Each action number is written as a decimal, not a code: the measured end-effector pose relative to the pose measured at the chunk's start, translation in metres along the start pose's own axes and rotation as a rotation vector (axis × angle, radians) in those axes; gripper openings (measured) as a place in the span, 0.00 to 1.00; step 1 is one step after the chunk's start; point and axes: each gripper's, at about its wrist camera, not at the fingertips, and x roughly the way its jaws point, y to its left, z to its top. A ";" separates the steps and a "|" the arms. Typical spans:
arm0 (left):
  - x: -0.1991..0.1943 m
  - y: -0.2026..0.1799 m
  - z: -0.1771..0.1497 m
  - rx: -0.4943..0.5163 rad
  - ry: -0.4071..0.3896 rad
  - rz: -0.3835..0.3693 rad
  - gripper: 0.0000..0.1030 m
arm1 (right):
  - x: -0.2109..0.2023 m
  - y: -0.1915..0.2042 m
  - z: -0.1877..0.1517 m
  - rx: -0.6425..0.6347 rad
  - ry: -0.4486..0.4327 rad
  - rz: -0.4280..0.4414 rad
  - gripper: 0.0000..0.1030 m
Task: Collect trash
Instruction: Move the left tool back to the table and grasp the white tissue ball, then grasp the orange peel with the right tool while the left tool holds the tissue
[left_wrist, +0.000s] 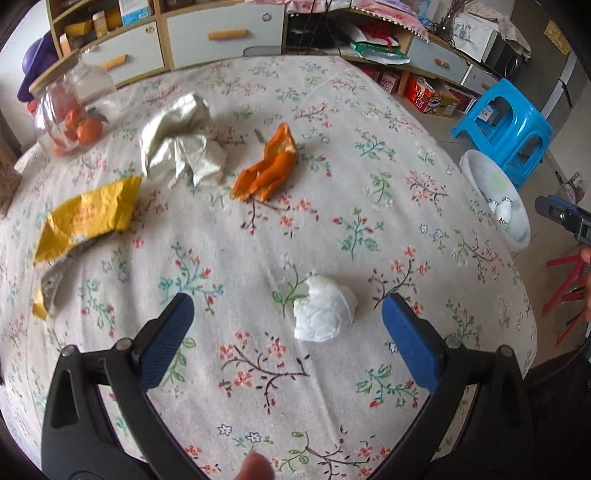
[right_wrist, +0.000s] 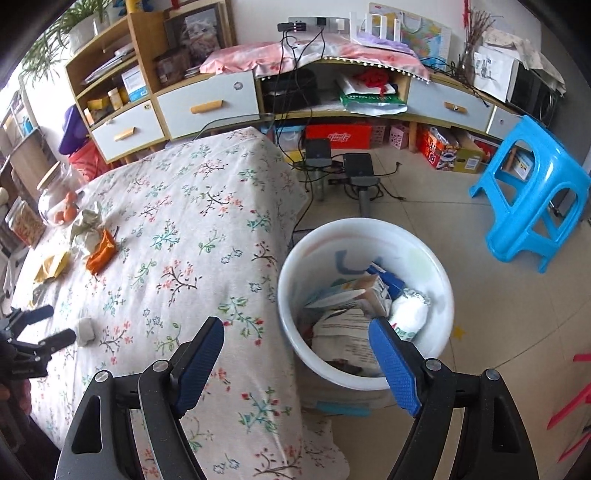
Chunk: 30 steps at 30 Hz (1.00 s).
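Note:
A crumpled white paper ball (left_wrist: 325, 312) lies on the floral tablecloth (left_wrist: 258, 240), between and just ahead of my open left gripper (left_wrist: 288, 306). Farther off lie an orange peel (left_wrist: 267, 166), a crumpled grey-white wrapper (left_wrist: 183, 140) and a yellow packet (left_wrist: 86, 221). My right gripper (right_wrist: 297, 328) is open and empty, held over the table edge beside the white trash basin (right_wrist: 295, 266), which holds cartons, paper and a small bottle. The paper ball (right_wrist: 85, 331) and the left gripper (right_wrist: 44, 325) also show in the right wrist view.
A glass jar with tangerines (left_wrist: 68, 110) stands at the table's far left. A blue plastic stool (right_wrist: 532, 195) stands on the floor right of the basin. Shelves and drawers (right_wrist: 207, 99) line the back wall. Cables and black boxes (right_wrist: 340, 162) lie on the floor.

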 end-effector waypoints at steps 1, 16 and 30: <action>0.002 0.001 -0.002 -0.007 0.014 -0.010 0.98 | 0.002 0.003 0.002 -0.003 0.002 0.002 0.80; 0.005 0.009 0.000 -0.045 0.010 -0.151 0.24 | 0.021 0.068 0.030 -0.072 0.011 0.059 0.80; -0.047 0.093 0.012 -0.193 -0.147 0.015 0.24 | 0.065 0.188 0.053 -0.141 0.060 0.159 0.80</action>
